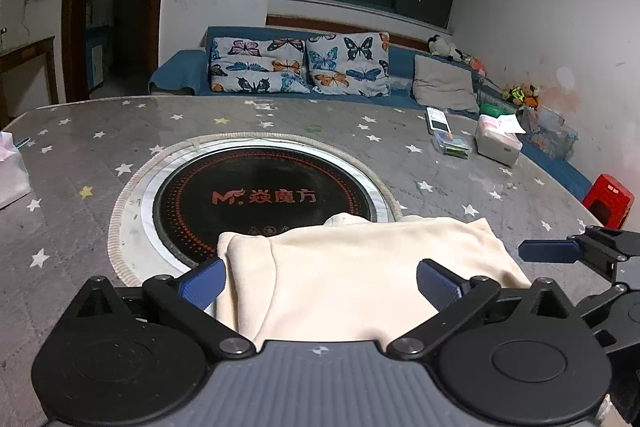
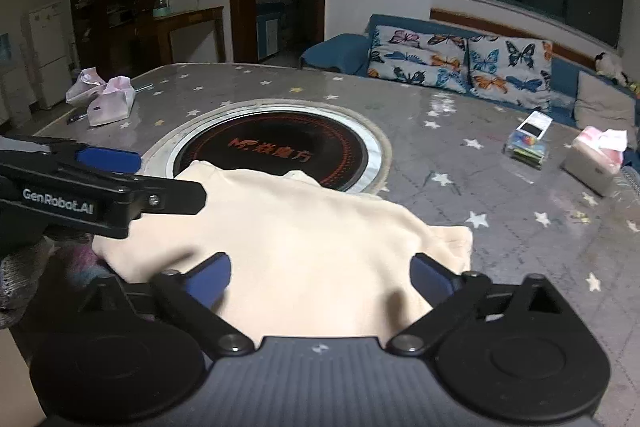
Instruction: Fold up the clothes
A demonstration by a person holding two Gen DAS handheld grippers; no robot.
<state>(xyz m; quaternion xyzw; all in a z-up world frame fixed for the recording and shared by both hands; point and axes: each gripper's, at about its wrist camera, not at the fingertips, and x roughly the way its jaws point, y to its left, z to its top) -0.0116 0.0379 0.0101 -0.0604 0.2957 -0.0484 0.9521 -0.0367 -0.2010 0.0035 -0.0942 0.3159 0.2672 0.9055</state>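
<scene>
A cream garment (image 1: 360,267) lies folded into a compact rectangle on the star-patterned table, its far edge over the rim of the round black cooktop (image 1: 264,195). My left gripper (image 1: 320,281) stands open just above its near part, blue pads (image 1: 204,283) wide apart with nothing between them. In the right wrist view the same cream garment (image 2: 300,235) fills the middle, and my right gripper (image 2: 320,275) is open over it too. The right gripper's blue fingertip (image 1: 548,251) shows at the left view's right edge; the left gripper's body (image 2: 80,195) crosses the right view's left side.
Tissue box (image 2: 596,159), a small clear box (image 2: 528,143) and a remote sit at the table's far right. Pink-white bags (image 2: 108,99) lie at the far left. A sofa with butterfly cushions (image 1: 300,63) runs behind the table. A red stool (image 1: 608,199) stands by the right edge.
</scene>
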